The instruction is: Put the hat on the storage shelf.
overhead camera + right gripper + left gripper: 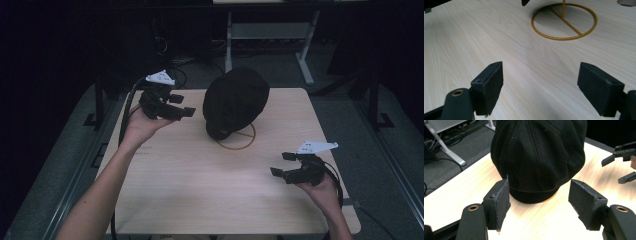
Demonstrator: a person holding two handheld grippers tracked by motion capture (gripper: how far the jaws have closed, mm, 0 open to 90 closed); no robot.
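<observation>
Forearms, two grippers, black cap (236, 102) on wire stand (239, 141), wooden table (200, 180).

High view: left gripper (184, 106) near the cap's left side, jaws apart, empty; right gripper (281, 164) nearer, well apart, to its right. Left gripper view: cap directly ahead between spread pads (502, 202), untouched. Right gripper view: jaws apart over bare wood, stand ring (564, 21) far ahead. Left hand is nearer.
</observation>
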